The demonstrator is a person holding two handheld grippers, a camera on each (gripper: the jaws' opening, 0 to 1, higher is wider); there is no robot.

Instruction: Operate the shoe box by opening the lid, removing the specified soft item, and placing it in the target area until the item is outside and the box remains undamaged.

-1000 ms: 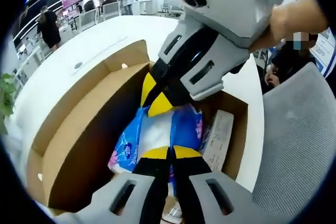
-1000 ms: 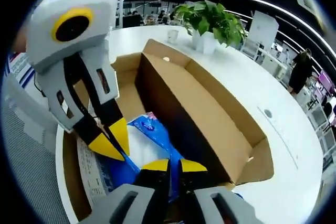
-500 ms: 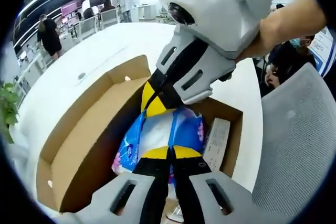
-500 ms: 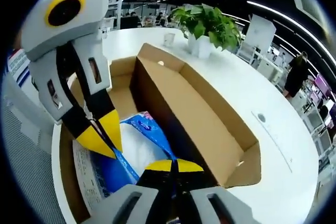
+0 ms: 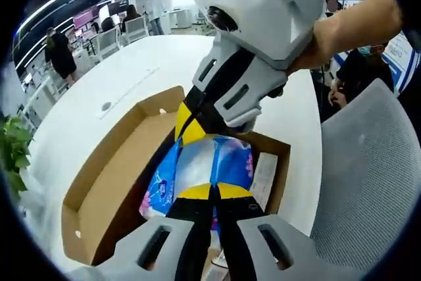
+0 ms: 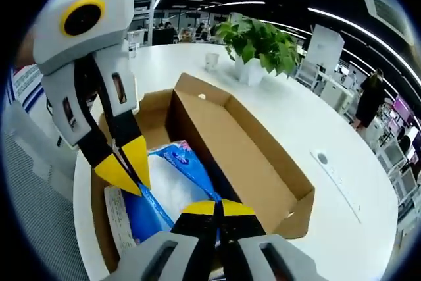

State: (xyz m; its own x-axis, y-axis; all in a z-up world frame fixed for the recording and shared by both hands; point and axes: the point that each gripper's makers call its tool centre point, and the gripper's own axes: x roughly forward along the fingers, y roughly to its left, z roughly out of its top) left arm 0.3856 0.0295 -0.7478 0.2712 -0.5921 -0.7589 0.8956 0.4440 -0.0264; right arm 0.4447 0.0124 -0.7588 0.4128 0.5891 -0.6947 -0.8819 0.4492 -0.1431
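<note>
A soft blue and white pack (image 5: pixel 212 160) hangs above the open cardboard shoe box (image 5: pixel 104 182) on a white table (image 5: pixel 99 97). My left gripper (image 5: pixel 212 192) is shut on the pack's near edge. From the upper right, my right gripper (image 5: pixel 189 129) is pinched on the pack's far end. In the right gripper view, the right gripper (image 6: pixel 217 208) is shut on the edge of the pack (image 6: pixel 172 185), and the left gripper (image 6: pixel 125 169) is shut on the pack's other end. The box's lid (image 6: pixel 240 156) stands open beside the pack.
A printed paper leaflet (image 5: pixel 263 177) lies in the box bottom. A potted plant (image 6: pixel 258 43) and a small cup (image 6: pixel 212 61) stand on the table beyond the box. A grey mesh chair (image 5: pixel 368 182) is close to the table edge. People stand in the background.
Both grippers have risen with the pack held between them; the box now looks smaller and farther below. Both stay shut on the pack.
</note>
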